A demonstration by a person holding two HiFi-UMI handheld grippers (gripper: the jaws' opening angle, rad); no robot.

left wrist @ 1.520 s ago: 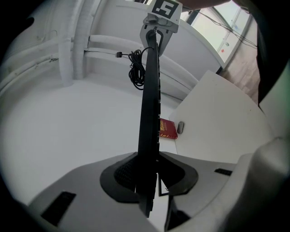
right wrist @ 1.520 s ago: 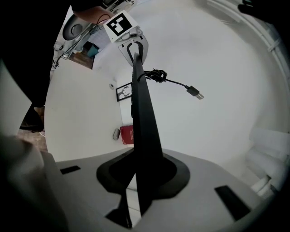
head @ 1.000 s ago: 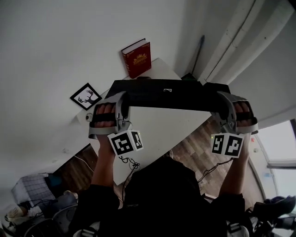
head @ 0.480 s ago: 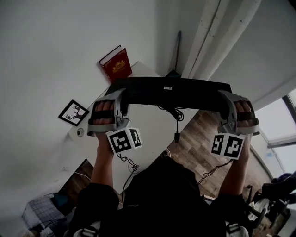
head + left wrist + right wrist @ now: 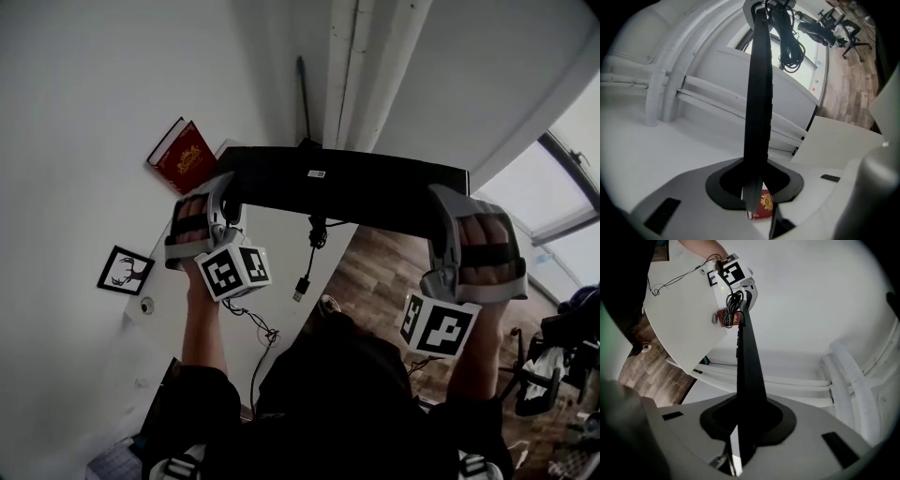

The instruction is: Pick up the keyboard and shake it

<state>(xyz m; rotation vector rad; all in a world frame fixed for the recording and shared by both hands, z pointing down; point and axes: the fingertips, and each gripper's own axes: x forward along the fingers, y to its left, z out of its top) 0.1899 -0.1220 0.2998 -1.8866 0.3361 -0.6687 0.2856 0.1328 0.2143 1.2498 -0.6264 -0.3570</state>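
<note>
I have the keyboard point(image 5: 347, 187) up in the air, well above the table point(image 5: 281, 225), and it is clamped at both ends. The left gripper point(image 5: 228, 192) pinches one short end and the right gripper point(image 5: 448, 216) pinches the other, each pair of jaws pressed onto the thin black body with nothing else between them. The long axis runs straight from one tool to the other: from the left gripper the board stretches away to the right, from the right gripper away to the left. In each gripper view it shows edge-on, a narrow dark blade rising out of the jaws. Its cable point(image 5: 311, 246) hangs loose from the middle, between the two tools, plug dangling free. A red book point(image 5: 183, 155) lies on the table just beyond the left gripper. Neither hand is the nearer one, as I judge it; the hold is shared, so the shake should go across that long axis with both hands moving together
</note>
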